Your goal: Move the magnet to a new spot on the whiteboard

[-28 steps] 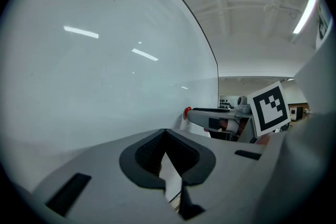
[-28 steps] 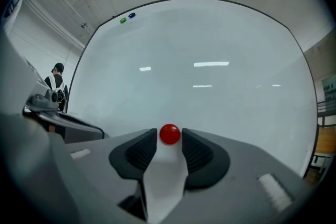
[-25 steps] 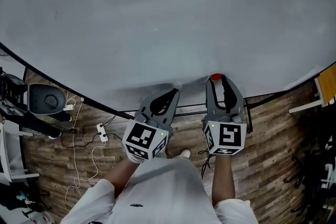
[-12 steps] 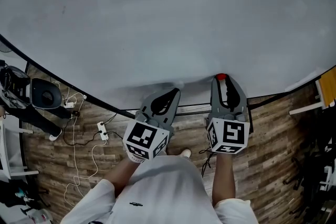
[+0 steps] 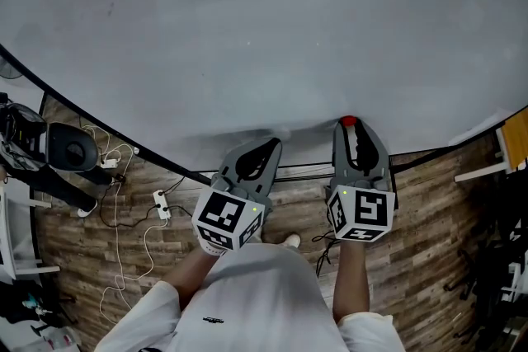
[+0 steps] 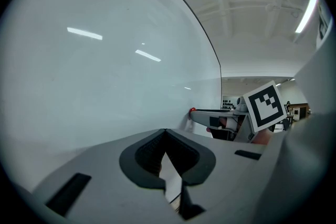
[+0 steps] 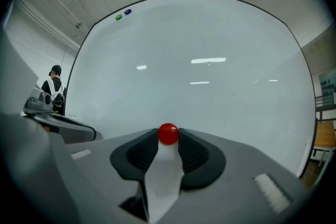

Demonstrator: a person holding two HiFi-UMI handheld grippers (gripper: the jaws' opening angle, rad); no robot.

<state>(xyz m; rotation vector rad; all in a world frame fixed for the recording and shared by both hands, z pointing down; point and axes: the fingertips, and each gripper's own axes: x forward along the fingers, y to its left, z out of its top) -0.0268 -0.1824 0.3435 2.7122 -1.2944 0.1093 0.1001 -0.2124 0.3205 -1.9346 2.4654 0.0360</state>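
Note:
A small red ball magnet (image 7: 168, 134) sits against the lower part of the whiteboard (image 7: 210, 60). My right gripper (image 7: 168, 137) is shut on it, with the pads pressing both of its sides. From the head view, the red magnet (image 5: 349, 121) shows at the tip of the right gripper (image 5: 350, 128), near the bottom edge of the whiteboard (image 5: 247, 37). My left gripper (image 5: 268, 147) hangs just left of it, close to the board. Its tips meet with nothing between them (image 6: 165, 132).
A green magnet (image 7: 118, 17) and a blue magnet (image 7: 127, 11) sit high on the board's upper left. Below the board lie a wooden floor, cables with a white power strip (image 5: 159, 206) and a black device (image 5: 70, 152). A person (image 7: 55, 86) stands at far left.
My right gripper has shifted a little to the right along the board's lower edge with the red magnet at its tip. The green spot has left the top of the head view.

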